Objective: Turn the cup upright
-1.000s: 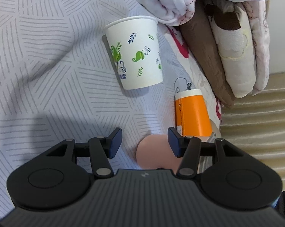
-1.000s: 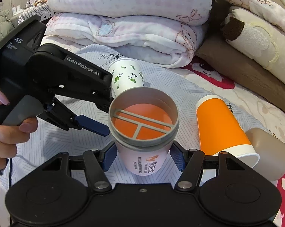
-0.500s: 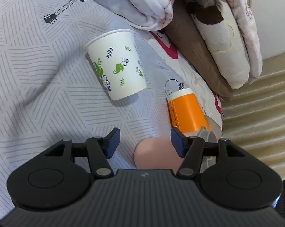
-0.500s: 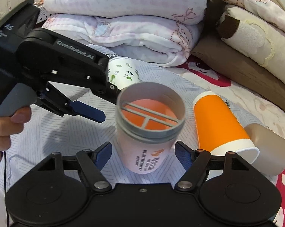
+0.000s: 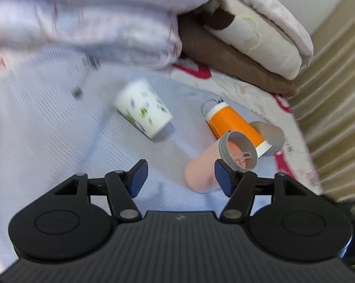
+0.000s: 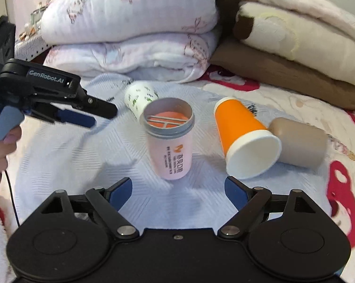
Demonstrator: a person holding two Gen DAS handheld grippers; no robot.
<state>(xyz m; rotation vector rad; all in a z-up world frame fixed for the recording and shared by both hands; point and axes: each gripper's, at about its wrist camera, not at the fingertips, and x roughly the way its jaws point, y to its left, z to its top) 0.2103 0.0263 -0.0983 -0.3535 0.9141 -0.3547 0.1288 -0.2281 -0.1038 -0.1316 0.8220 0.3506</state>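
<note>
- Bedding fills the scene: a pale striped bedsheet (image 6: 59, 160) with folded quilts (image 6: 130, 33) stacked at the back.
- The pink cup (image 6: 170, 141) stands upright on the sheet, grey rim up, long axis vertical, dead ahead at 12 o'clock from my right gripper (image 6: 178, 189).
- My right gripper's jaws are spread wide and grasp nothing; the cup sits just beyond the blue pads, touching neither.
- My left gripper (image 6: 76, 118) hangs at about 10 o'clock from the cup, apart from it; in its own view its pads are spread and empty, the pink cup just beside the right-hand pad.
- My right hand is the nearer one.
- Lying on their sides: the orange cup (image 6: 243, 136) at 2 o'clock, the brown cup (image 6: 299, 143) touching it, the leaf-print cup (image 6: 139, 96) behind the pink one.
- I judge the pink cup done; the orange one looks closest for my right.
</note>
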